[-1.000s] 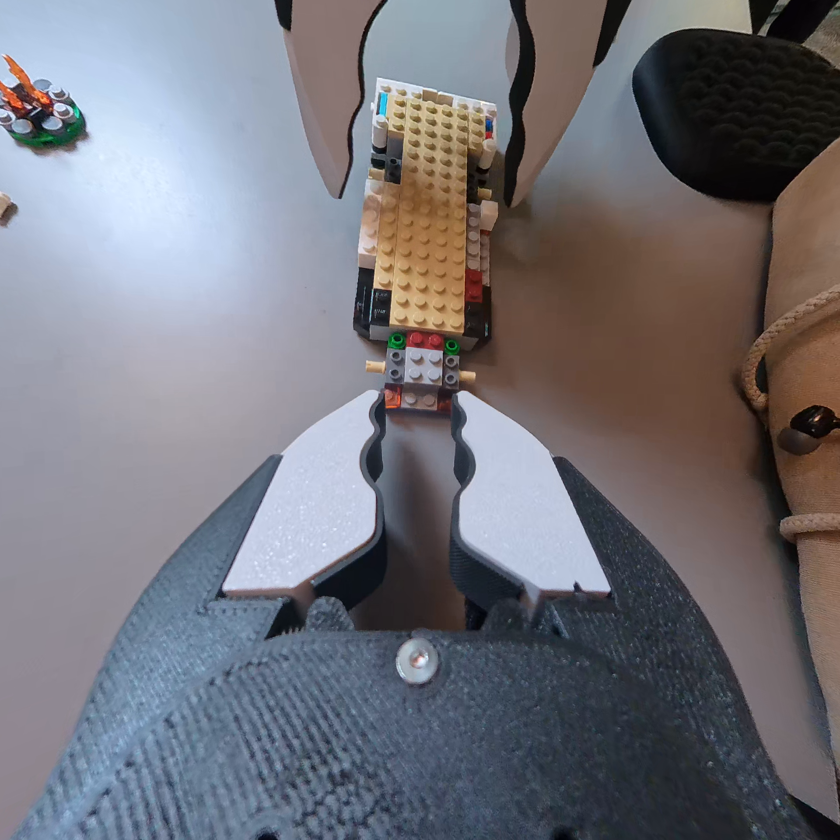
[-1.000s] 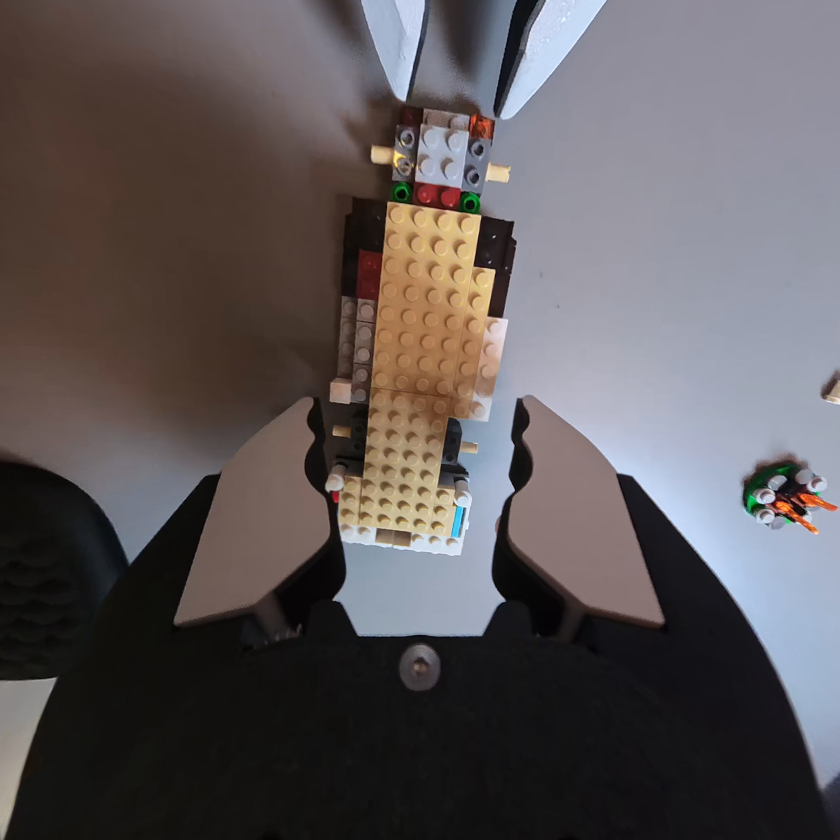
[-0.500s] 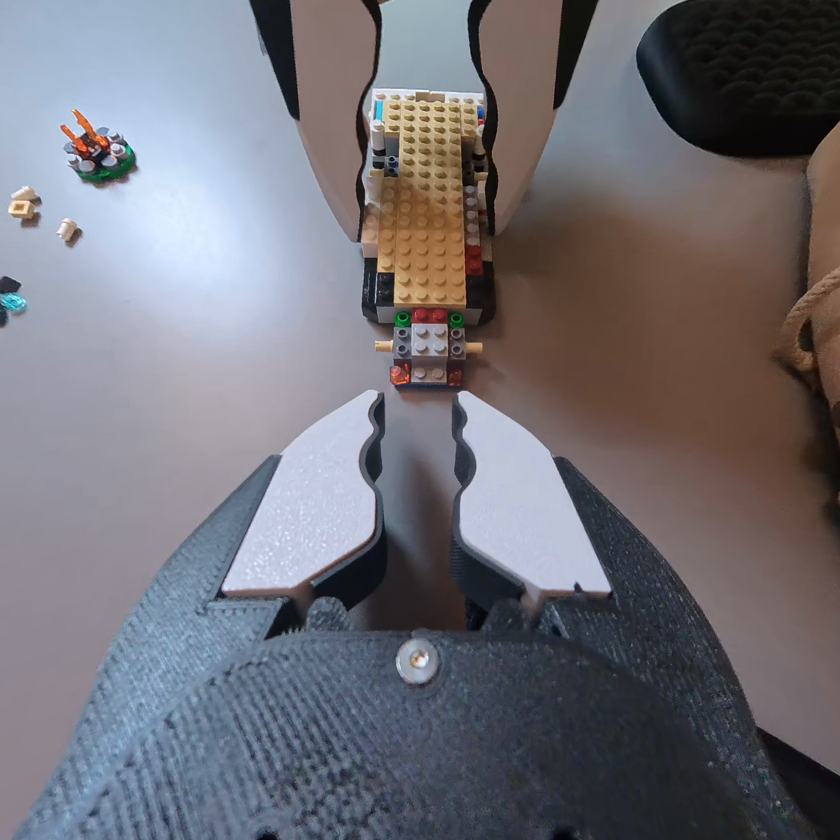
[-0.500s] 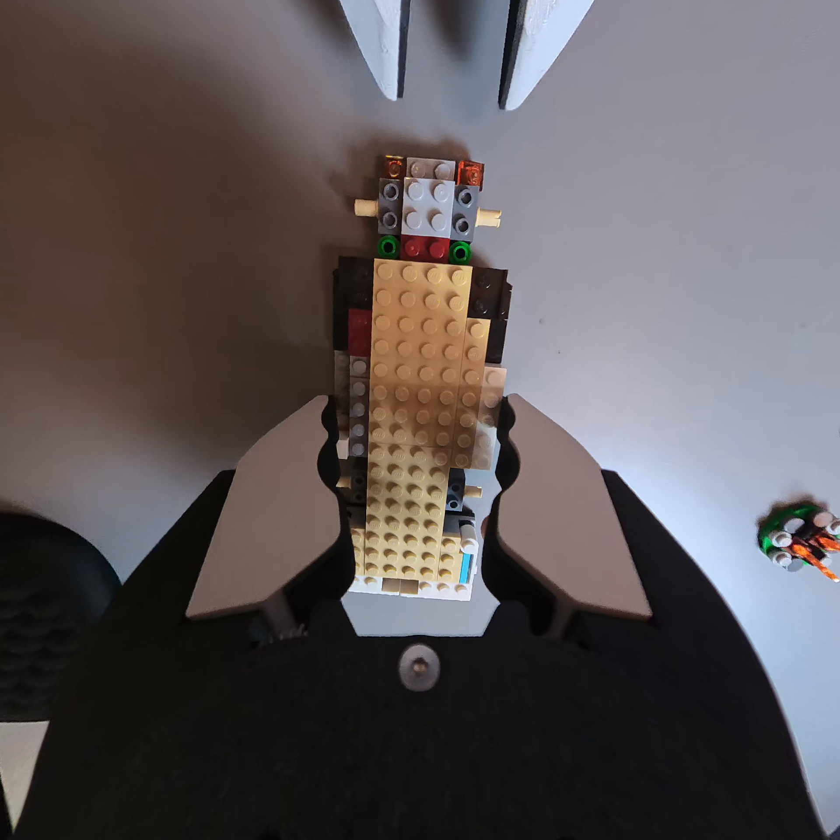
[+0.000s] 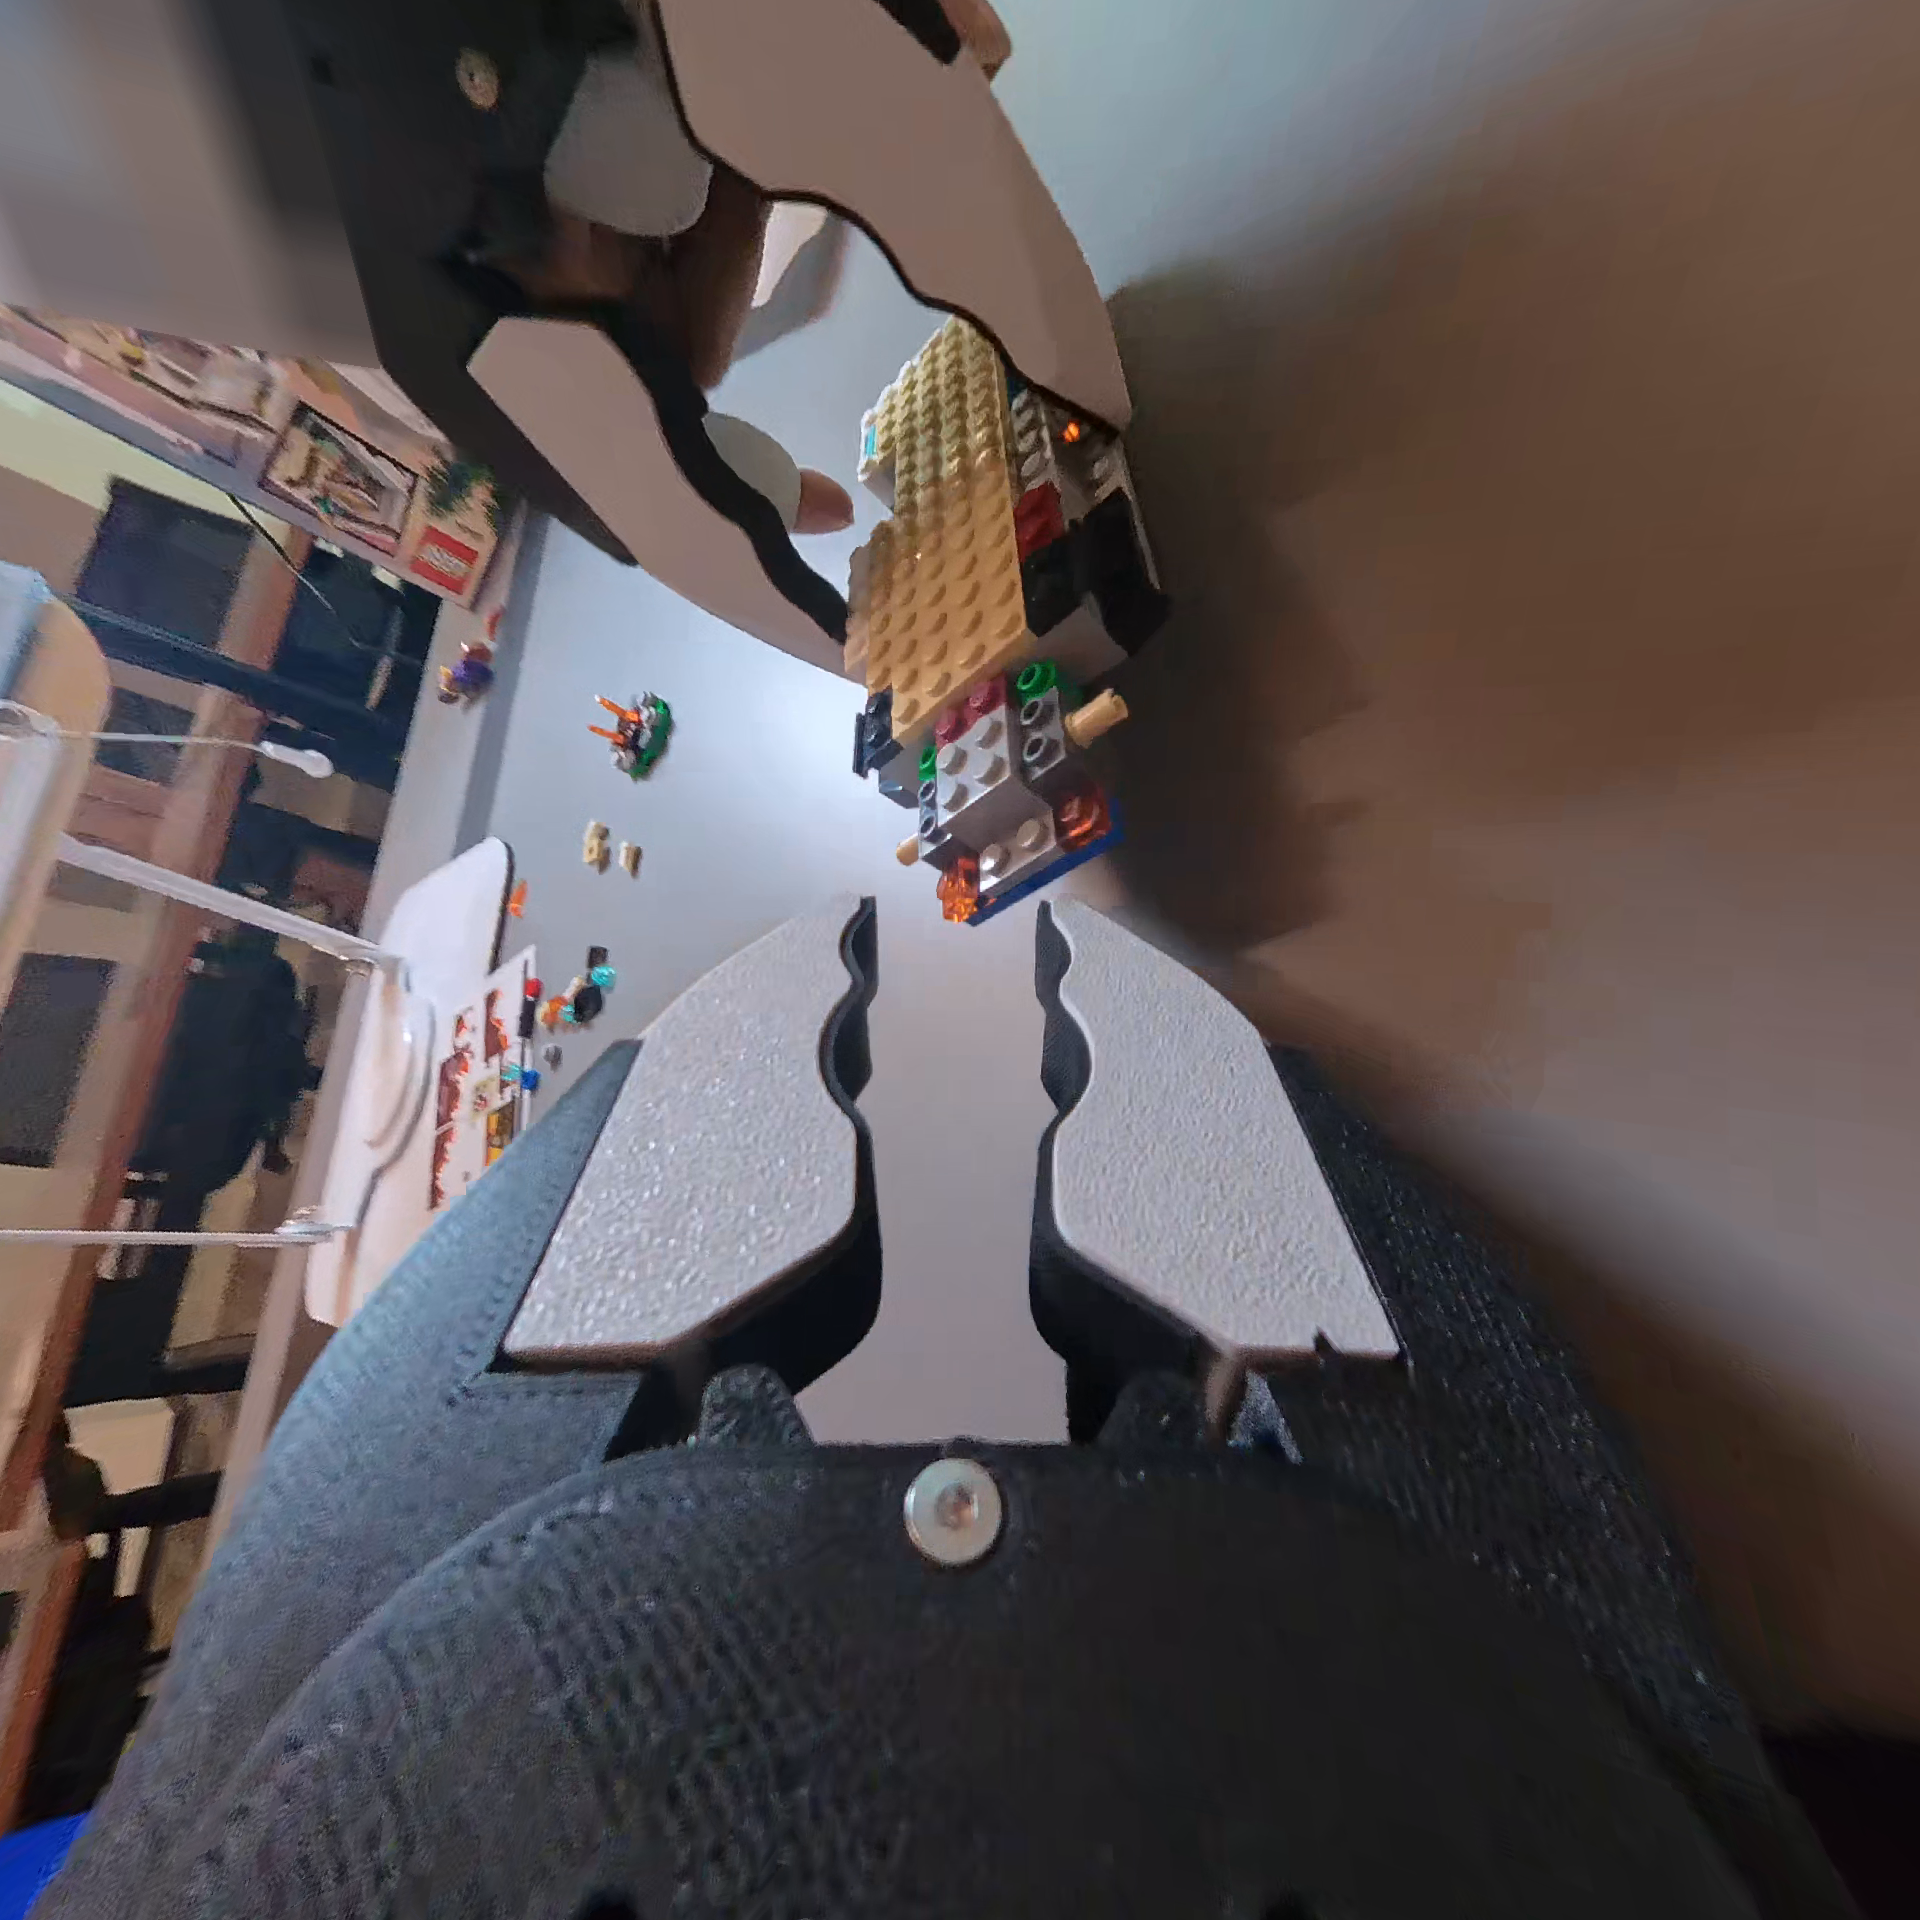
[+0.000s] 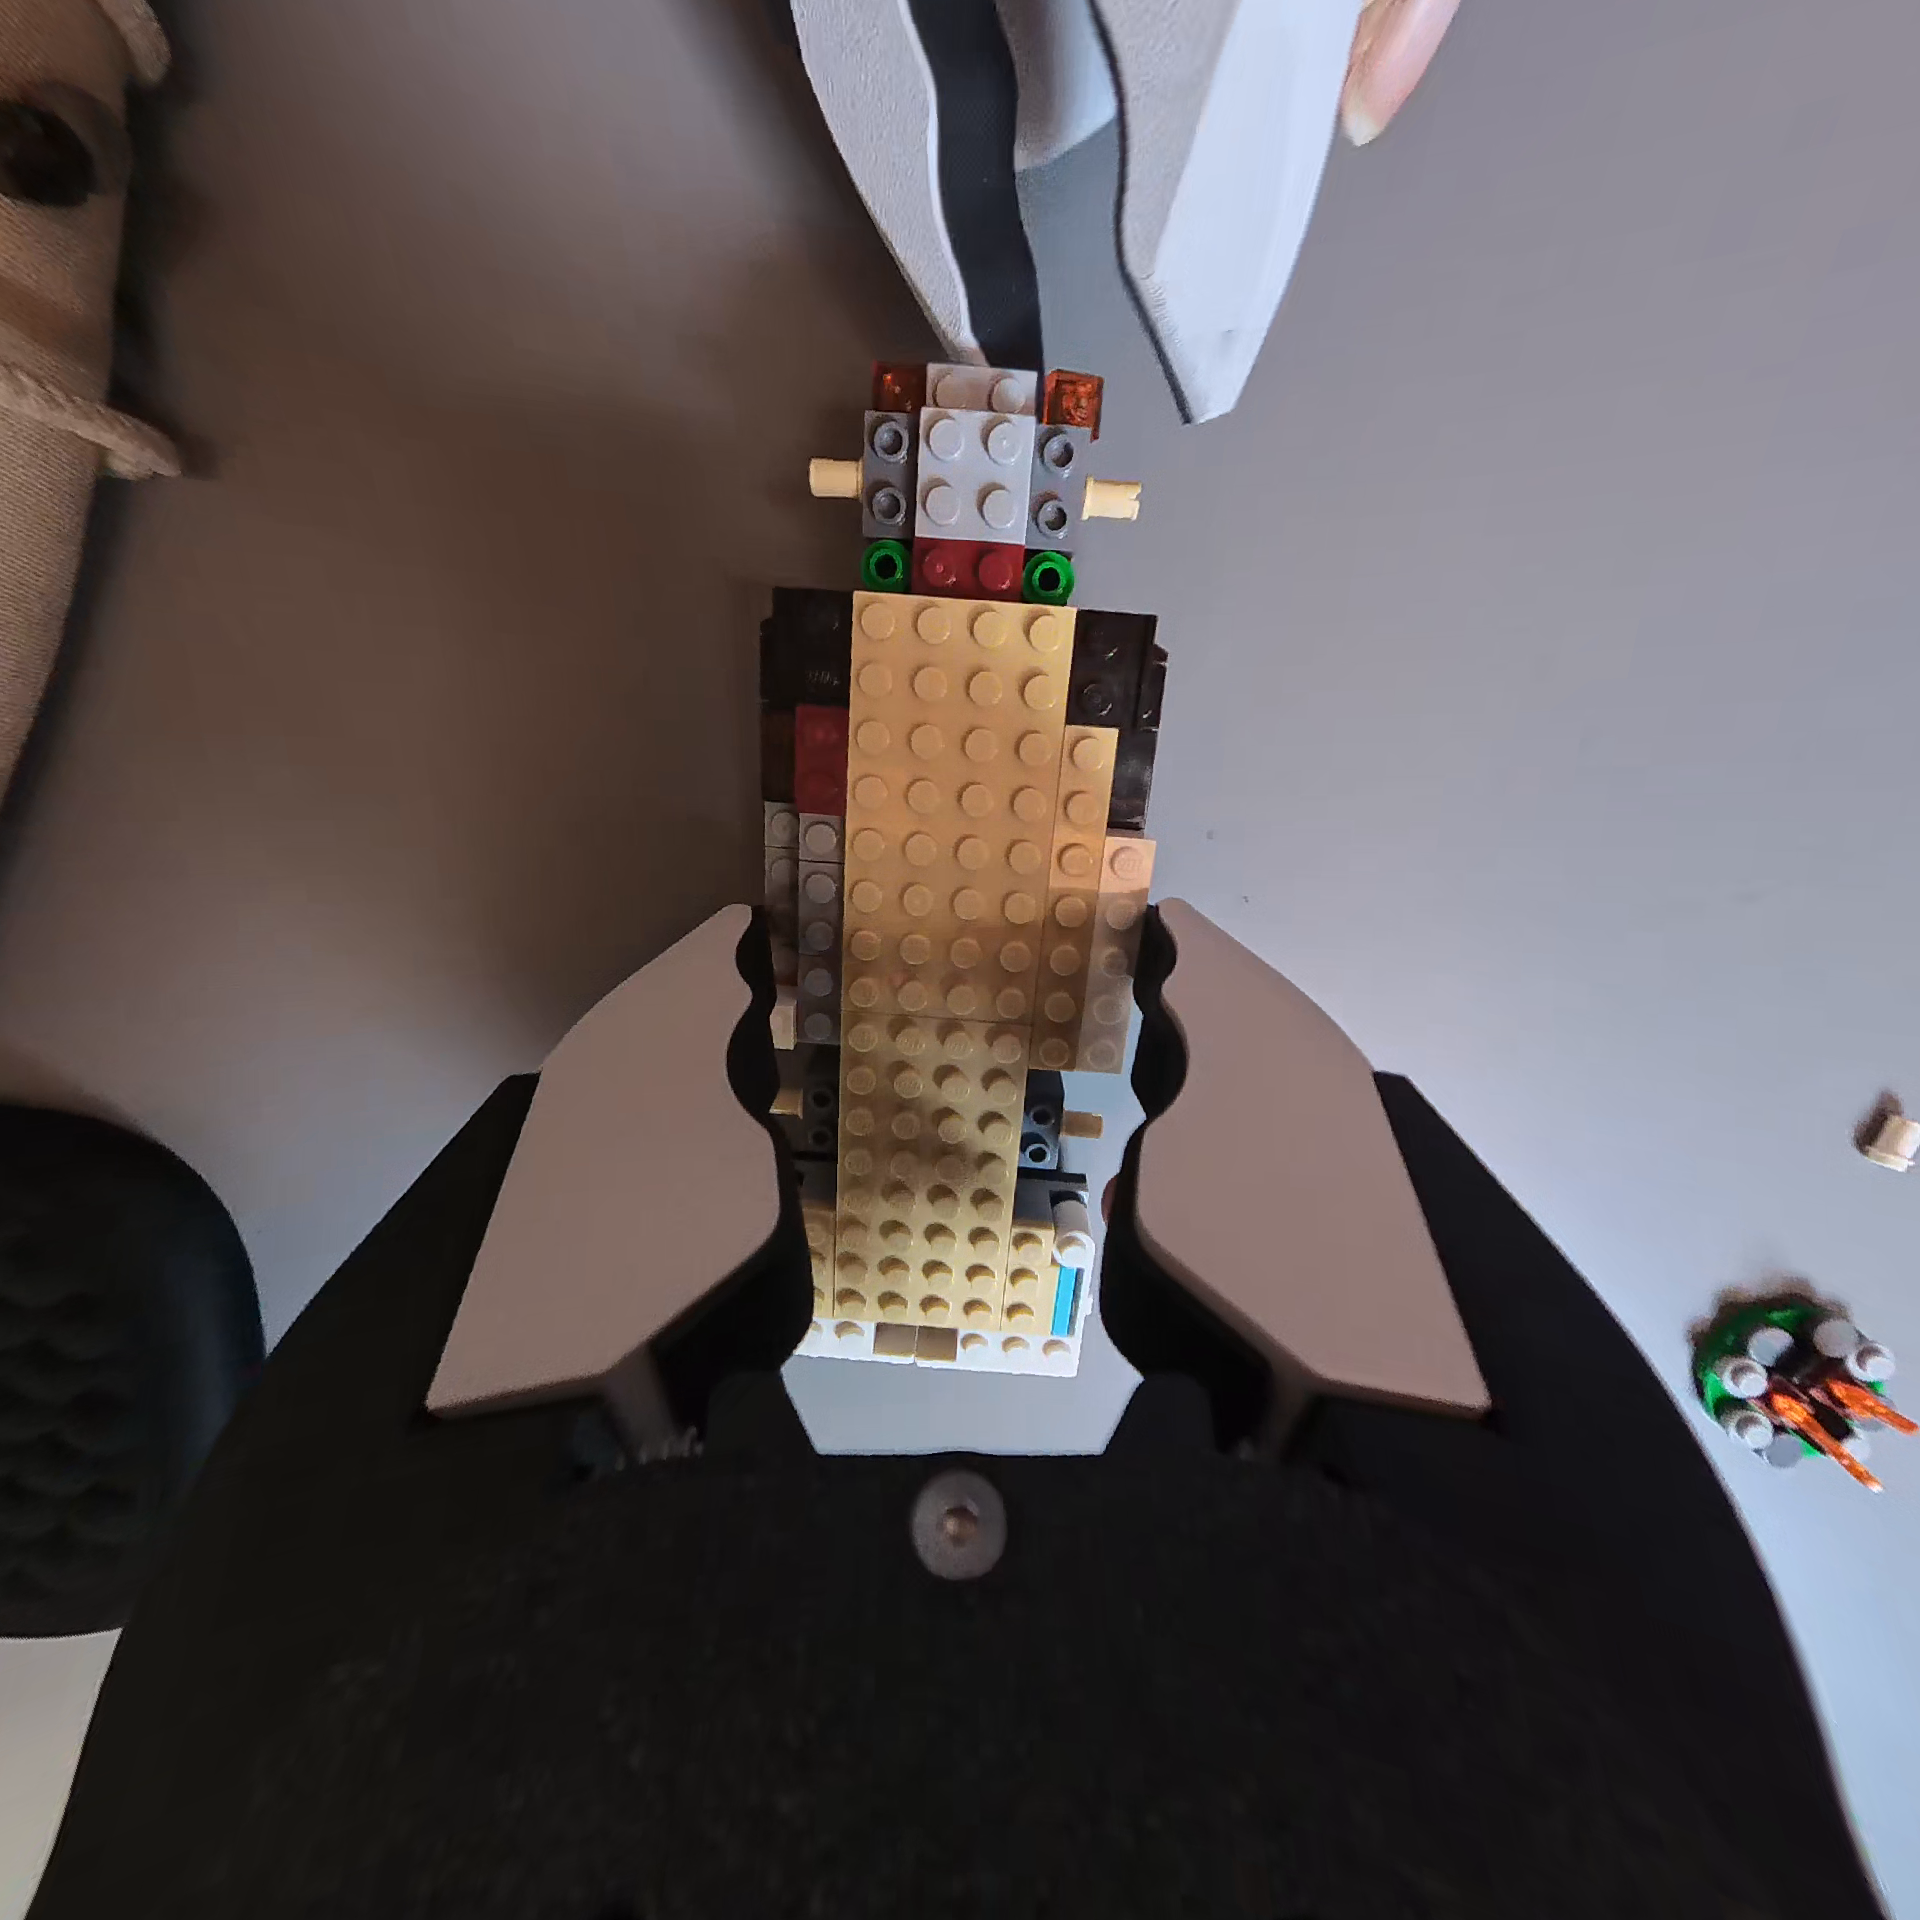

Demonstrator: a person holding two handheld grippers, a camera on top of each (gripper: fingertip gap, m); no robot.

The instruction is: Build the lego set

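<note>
Pinched between my right gripper (image 6: 951,935) fingers (image 6: 665,1122) is the long brick model (image 6: 961,852), tan-plated on top, both black pads pressing its flanks near the white rear end, while my left gripper (image 5: 954,914) fingers (image 5: 727,1122) stand a little apart with nothing between them, tips just short of the model's grey, orange-cornered nose (image 5: 1013,810). My right wrist view looks straight down the model's studded back to that nose and to my left gripper's pale fingertips beyond it, with a grey table (image 6: 1507,675) behind. My left wrist view, tilted hard, shows the same model held off the table from the far end, the right gripper's two fingers clamped on either side of it. Only the left view takes in the table's far stretch: a small green round build with orange spikes (image 5: 636,732), two little tan pieces (image 5: 611,847), a cluster of tiny loose parts (image 5: 577,997) by a printed sheet (image 5: 483,1070), a white curved object (image 5: 436,1018), and a blurred room with shelves beyond. The right view also shows that green build (image 6: 1792,1387) and one tan piece (image 6: 1889,1141) to its right, plus beige fabric with a cord (image 6: 62,312) and a black textured pad (image 6: 94,1361) at its left edge. A fingertip (image 6: 1392,62) shows by the left gripper at top right
</note>
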